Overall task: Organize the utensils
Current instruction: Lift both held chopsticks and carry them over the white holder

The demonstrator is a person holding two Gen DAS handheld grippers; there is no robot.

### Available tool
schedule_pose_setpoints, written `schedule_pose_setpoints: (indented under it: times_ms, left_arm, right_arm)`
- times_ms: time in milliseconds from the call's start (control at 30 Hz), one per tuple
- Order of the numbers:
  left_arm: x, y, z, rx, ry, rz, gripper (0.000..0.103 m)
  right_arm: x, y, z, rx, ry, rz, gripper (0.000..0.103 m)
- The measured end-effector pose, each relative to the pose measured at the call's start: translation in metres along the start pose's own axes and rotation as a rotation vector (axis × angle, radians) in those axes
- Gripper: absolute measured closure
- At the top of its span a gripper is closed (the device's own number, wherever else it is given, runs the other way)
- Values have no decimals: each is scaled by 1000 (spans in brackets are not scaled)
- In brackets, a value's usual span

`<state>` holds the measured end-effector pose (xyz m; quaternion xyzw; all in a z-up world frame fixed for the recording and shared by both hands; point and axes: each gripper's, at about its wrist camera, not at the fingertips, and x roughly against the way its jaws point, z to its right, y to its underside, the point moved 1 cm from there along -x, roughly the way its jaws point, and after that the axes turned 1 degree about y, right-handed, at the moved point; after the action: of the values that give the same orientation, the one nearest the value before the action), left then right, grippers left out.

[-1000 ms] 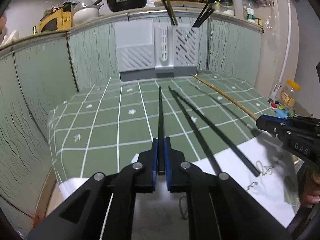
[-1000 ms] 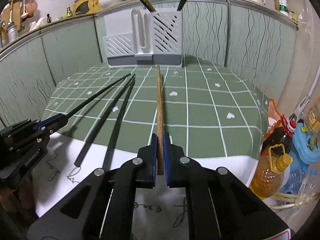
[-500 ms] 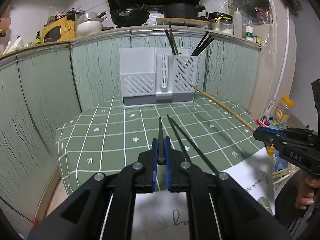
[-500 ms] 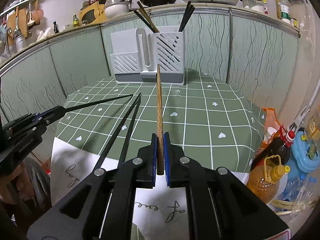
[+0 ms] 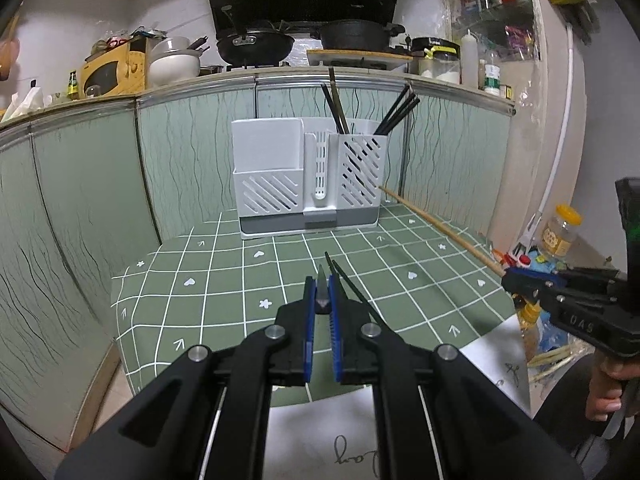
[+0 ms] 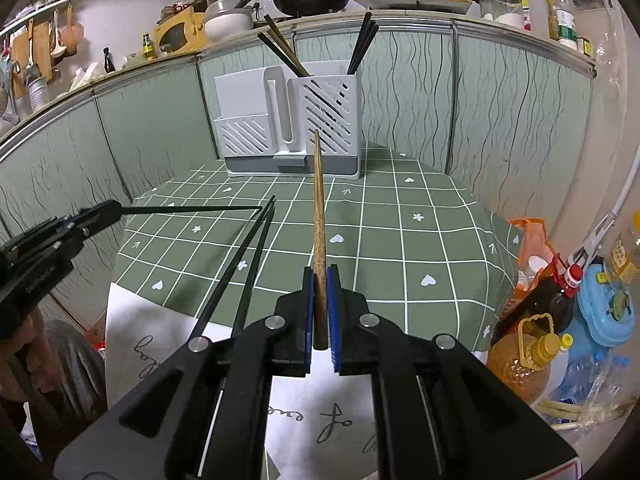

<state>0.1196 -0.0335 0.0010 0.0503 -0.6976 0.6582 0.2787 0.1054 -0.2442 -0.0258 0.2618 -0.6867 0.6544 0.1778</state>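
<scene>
A green bench cloth (image 6: 400, 236) with a white grid and small white hearts, clovers and arrows covers the bench, and a white paper sheet (image 6: 132, 320) with handwritten script, not legible, lies over its near edge. Pale green panels with wavy dark lines (image 5: 88, 184) wall in the bench behind and at the sides. Above them runs a ledge with a black wok (image 5: 254, 44), a yellow appliance (image 5: 112, 74) and jars. To the right of the bench stand an amber oil bottle with a yellow cap (image 6: 520, 356) and a blue plastic container (image 6: 608, 308).

The letters "DAS" show on the right tool's body in the left wrist view.

At the far end of the bench stands a white slotted plastic utensil holder with a grey base (image 5: 308, 176); dark chopsticks (image 5: 394, 112) stand tilted in its right compartment.

The left tool (image 5: 321, 300) is clenched on a thin black chopstick (image 6: 192, 209), held above the cloth. The right tool (image 6: 320, 300) is clenched on a brown wooden chopstick (image 6: 319, 208) that points toward the holder. Two more black chopsticks (image 6: 244, 272) lie side by side across paper and cloth between the tools.
</scene>
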Motion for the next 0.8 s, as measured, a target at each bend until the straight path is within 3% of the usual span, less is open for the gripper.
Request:
schedule_pose_setpoints:
  times_ms: [367,800]
  left_arm:
    - [9,-27,-4,-12,-5,32,97]
    - [4,-72,-1,-52,5,39,97]
  right_arm:
    - [11,-21,-3,-2,-13,45,96]
    - [36,-77,-5,5,-24,147,96]
